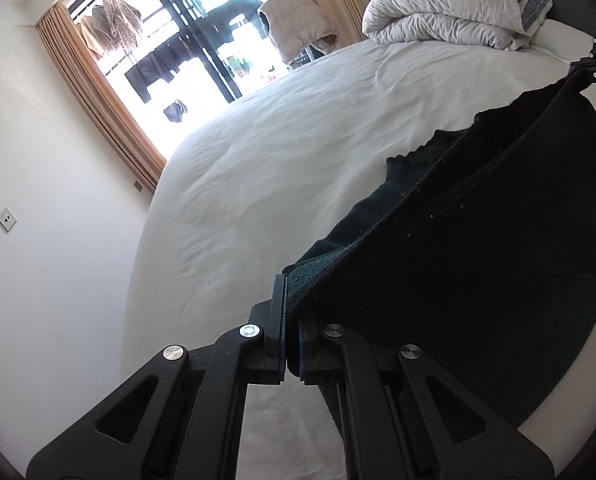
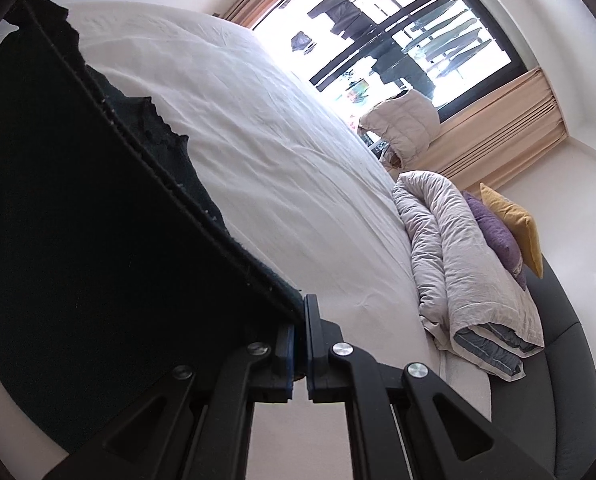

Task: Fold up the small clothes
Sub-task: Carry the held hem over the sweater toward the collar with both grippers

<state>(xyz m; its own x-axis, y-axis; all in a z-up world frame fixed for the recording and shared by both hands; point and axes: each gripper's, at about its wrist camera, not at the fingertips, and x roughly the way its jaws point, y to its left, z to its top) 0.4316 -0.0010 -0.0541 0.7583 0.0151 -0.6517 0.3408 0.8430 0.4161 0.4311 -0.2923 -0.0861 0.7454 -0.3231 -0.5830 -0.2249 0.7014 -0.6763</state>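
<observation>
A dark green knit garment [image 1: 478,248] hangs stretched between my two grippers above the white bed [image 1: 277,152]. My left gripper [image 1: 291,312] is shut on one corner of its hem, the knit pinched between the pads. In the left wrist view the other gripper [image 1: 590,66] shows at the far right, holding the opposite corner. In the right wrist view my right gripper [image 2: 300,320] is shut on that corner of the garment [image 2: 97,240], which spreads to the left as a taut dark sheet. Its scalloped edge rests on the bed sheet [image 2: 277,152].
A rolled grey duvet [image 1: 450,12] with a purple cushion [image 2: 494,232] and a yellow cushion [image 2: 518,220] lies at the head of the bed. A window [image 1: 169,40] with tan curtains shows clothes hanging outside. A white wall [image 1: 37,200] runs beside the bed.
</observation>
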